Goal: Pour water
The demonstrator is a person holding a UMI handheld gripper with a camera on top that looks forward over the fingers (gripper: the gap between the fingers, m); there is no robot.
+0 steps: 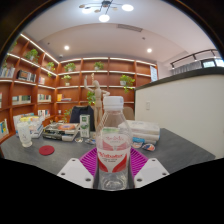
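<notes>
My gripper is closed around a clear water bottle, holding it upright above the grey surface, with a red cap lying left of the bottle, probably for pouring.

Warm light fills the room from a ceiling fixture and small recessed spots, with glowing strips along the shelves. The desk sits dimmer and greyish. Straight lines bow hard outward. The bottle up close looks soft, with faint highlights on its plastic.
</notes>
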